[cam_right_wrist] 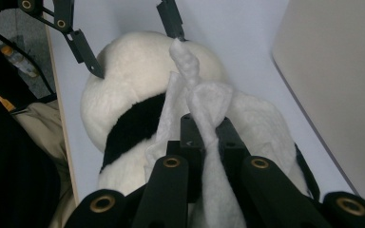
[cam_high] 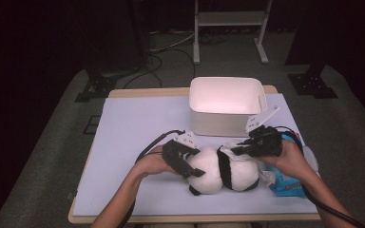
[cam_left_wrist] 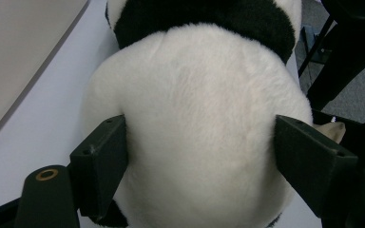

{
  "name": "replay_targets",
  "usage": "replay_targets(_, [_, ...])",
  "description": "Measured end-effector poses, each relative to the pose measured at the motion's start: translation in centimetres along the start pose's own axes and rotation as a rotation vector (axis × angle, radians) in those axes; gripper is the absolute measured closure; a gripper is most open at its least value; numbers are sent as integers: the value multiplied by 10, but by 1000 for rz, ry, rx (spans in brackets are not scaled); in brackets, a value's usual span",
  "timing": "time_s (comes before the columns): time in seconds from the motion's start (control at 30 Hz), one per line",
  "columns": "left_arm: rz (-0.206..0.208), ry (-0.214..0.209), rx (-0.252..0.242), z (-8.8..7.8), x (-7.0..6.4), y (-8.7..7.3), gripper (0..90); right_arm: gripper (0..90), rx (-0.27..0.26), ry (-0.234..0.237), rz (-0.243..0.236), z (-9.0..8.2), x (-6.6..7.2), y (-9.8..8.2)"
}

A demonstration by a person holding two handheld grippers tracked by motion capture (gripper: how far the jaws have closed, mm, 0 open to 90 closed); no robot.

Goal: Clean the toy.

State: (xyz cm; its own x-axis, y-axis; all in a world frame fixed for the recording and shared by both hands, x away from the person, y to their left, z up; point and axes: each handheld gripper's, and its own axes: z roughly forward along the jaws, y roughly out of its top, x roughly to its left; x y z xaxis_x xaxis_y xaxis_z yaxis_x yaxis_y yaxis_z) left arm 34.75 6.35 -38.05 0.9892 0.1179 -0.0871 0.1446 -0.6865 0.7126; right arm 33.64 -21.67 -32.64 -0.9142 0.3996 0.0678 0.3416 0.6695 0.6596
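Note:
A black-and-white panda plush point(cam_high: 223, 172) lies on the white mat near the table's front edge. My left gripper point(cam_high: 192, 166) comes at it from the left. In the left gripper view both jaws press into the white fur of the panda point(cam_left_wrist: 199, 104), so the left gripper point(cam_left_wrist: 199, 142) is shut on it. My right gripper point(cam_high: 233, 149) hovers over the panda's right half, shut on a white wipe point(cam_high: 225, 151). In the right gripper view the wipe point(cam_right_wrist: 204, 102) stands crumpled up between the jaws of the right gripper point(cam_right_wrist: 204, 135), just above the panda point(cam_right_wrist: 133, 80).
A white open bin point(cam_high: 218, 124) stands behind the panda at the middle back of the mat point(cam_high: 133, 133). A blue wipes packet point(cam_high: 285, 184) lies under the right hand near the table's right front. Bare mat stretches to the left.

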Motion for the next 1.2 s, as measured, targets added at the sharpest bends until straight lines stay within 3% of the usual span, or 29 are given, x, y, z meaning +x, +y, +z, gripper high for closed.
replay_targets(0.2, [-1, -6, 0, 0, 1, 0, 214, 842, -30, -16, 40, -13, -4, -16])
replay_targets(0.57, [6, -7, 5, -1, 1, 1, 214, 842, -42, -23, 63, -24, -5, -33])
replay_targets(1.0, [17, -5, 16, -4, 1, 3, 229, 843, -32, -9, 73, -21, -3, -39])
replay_targets(1.2, [8, 2, 23, -2, -1, 3, 230, 842, -12, -13, 60, -22, -5, -29])
